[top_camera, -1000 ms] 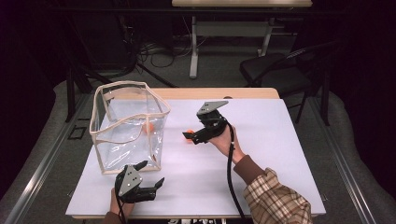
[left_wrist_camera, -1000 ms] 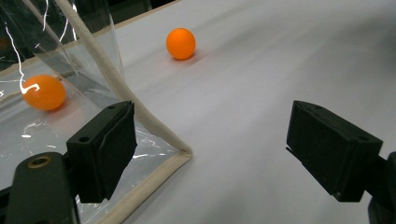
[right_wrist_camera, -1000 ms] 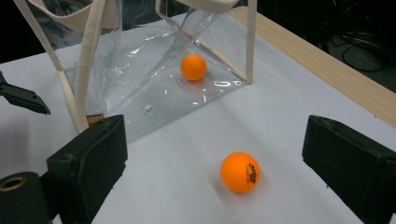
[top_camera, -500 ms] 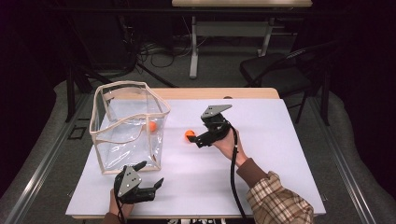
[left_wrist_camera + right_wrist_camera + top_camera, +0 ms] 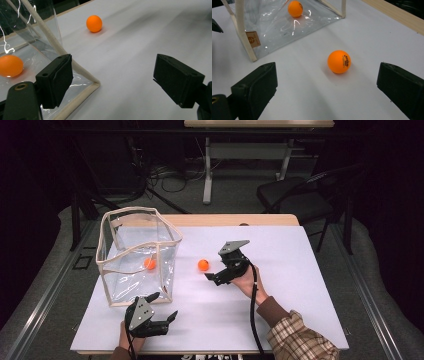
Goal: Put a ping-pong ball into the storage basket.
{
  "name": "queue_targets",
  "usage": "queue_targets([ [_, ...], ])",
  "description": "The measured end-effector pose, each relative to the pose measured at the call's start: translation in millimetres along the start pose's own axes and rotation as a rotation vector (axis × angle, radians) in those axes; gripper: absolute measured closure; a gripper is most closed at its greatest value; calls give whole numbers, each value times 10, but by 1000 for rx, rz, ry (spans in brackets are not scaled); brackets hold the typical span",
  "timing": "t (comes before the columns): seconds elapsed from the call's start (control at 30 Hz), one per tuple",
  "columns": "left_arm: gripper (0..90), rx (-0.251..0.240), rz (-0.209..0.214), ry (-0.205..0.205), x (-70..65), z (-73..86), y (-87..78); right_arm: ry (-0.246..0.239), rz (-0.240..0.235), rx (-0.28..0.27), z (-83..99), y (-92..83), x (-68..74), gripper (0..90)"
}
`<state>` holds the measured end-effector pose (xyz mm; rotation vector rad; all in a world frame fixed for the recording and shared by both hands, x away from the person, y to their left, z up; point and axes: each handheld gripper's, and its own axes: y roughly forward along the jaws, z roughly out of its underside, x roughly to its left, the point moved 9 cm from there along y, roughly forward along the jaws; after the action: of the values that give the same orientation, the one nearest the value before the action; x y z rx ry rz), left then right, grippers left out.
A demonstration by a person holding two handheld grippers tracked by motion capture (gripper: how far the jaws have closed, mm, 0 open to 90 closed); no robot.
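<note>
The right gripper [image 5: 214, 276], jaws apart and holding nothing, has the loose orange ball [image 5: 203, 265] just ahead (nearer than the left hand).

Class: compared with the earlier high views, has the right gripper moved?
Yes. The right gripper has come down toward the table and slightly toward the person, its open jaws now just right of the loose ball.
</note>
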<state>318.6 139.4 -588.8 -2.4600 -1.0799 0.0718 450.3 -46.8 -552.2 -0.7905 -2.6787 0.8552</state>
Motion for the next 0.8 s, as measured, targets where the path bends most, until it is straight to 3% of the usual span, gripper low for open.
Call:
queue_targets([
  [0.43, 159, -3, -4, 1, 8, -2, -13, 5, 16, 41, 82, 125, -31, 21],
  [0.8, 159, 0, -4, 4, 2, -4, -4, -6, 37, 44, 70, 162, -50, 24],
])
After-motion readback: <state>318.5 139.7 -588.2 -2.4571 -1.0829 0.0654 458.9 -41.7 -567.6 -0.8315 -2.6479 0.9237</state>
